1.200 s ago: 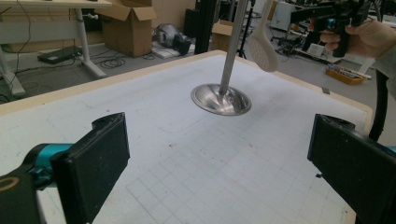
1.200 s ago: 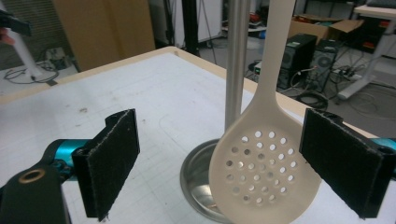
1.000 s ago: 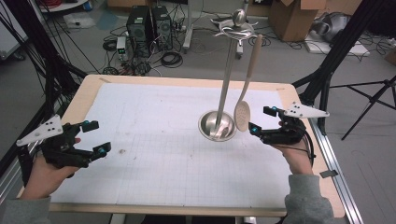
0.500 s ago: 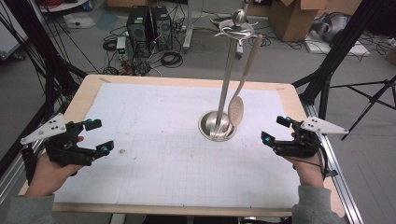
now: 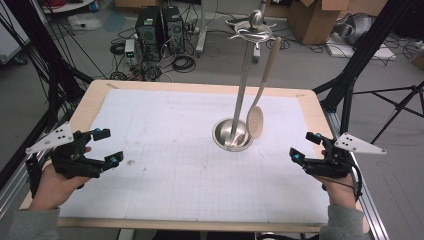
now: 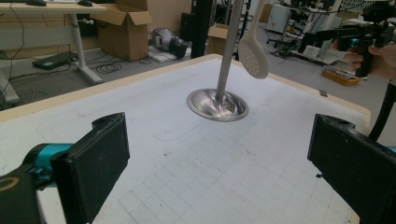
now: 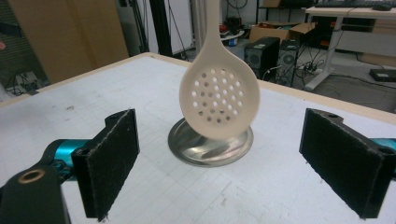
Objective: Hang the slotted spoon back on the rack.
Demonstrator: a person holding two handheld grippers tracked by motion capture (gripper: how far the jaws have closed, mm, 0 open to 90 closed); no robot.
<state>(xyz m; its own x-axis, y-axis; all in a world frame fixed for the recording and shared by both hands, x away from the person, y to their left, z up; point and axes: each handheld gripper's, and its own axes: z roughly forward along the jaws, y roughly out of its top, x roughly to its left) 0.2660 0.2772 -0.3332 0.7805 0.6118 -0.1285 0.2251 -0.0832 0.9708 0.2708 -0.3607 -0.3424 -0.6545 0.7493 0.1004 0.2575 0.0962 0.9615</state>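
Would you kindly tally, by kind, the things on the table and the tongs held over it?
Metal utensil stand: 1
Beige slotted spoon, hanging from the stand: 1
Hand-held tongs: 2, left tongs and right tongs, both open and holding nothing
Total: 4

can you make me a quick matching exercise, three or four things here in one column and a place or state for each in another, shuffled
Column one:
1. slotted spoon
2. stand base
3. left tongs
4. right tongs

Column two:
A. round shiny metal, resting on the white mat
B. open and empty, near the table's right edge
C. cream, full of holes, hanging from the stand's top
D. open and empty, near the table's left edge

Pairs: 1-C, 2-A, 3-D, 4-B
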